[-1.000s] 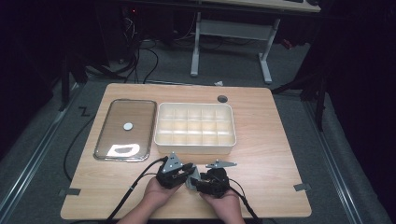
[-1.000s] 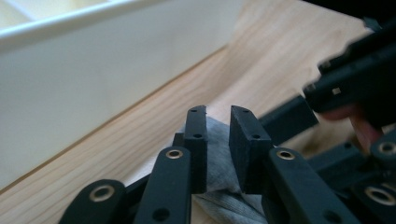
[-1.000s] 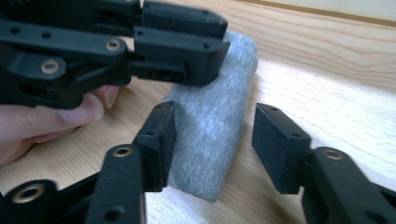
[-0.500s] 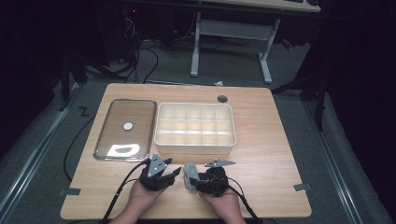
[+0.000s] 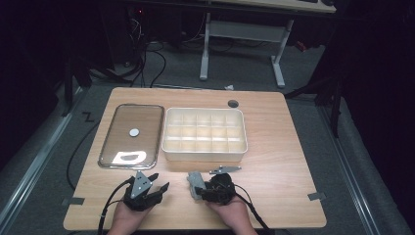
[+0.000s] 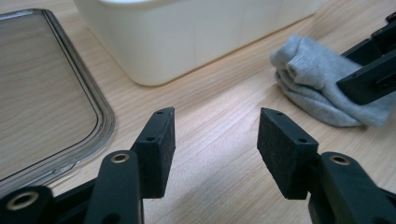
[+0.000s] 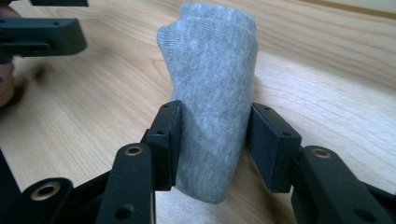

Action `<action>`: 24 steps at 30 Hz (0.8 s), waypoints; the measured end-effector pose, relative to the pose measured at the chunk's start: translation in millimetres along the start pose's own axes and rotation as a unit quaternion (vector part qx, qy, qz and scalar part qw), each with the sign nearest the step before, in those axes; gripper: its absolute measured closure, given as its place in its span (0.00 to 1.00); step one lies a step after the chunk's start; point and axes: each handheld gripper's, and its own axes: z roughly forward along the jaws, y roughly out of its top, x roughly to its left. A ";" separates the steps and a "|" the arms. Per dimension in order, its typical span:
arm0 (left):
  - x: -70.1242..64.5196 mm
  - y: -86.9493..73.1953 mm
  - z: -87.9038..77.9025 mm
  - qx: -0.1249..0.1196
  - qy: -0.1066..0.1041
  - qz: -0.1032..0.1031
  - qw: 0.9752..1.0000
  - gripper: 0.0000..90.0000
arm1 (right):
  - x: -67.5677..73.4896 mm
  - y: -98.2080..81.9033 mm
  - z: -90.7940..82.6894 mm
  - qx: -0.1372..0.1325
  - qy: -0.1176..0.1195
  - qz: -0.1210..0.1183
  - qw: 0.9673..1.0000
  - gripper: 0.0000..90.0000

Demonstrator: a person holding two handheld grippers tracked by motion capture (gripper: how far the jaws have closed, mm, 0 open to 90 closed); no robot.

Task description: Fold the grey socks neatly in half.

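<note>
The rolled grey sock [image 7: 212, 93] lies on the counter [image 5: 274, 166], clamped between the right tongs [image 7: 212, 140], whose jaws have just been closing. Left tongs [image 6: 212, 140] stand apart, empty. It looks soft and light; the middle seems best for holding.

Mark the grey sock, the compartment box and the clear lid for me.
grey sock [image 7: 212, 93], right gripper view, on its knit middle above the claw.
compartment box [image 5: 204, 153], high view, on its near rim.
clear lid [image 5: 110, 142], high view, on its left edge.
</note>
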 end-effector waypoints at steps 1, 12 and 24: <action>0.3 -0.2 0.7 0.001 -0.001 -0.001 1.000 0.52 | 1.1 0.2 0.7 0.002 0.004 -0.002 1.000 0.66; 1.1 -0.8 3.7 0.005 -0.017 -0.012 1.000 0.54 | 5.7 1.7 0.9 0.009 0.013 -0.026 1.000 0.74; 0.7 -0.9 1.8 -0.005 -0.019 0.000 1.000 0.53 | 14.8 7.1 -3.5 0.031 -0.017 -0.065 0.997 0.76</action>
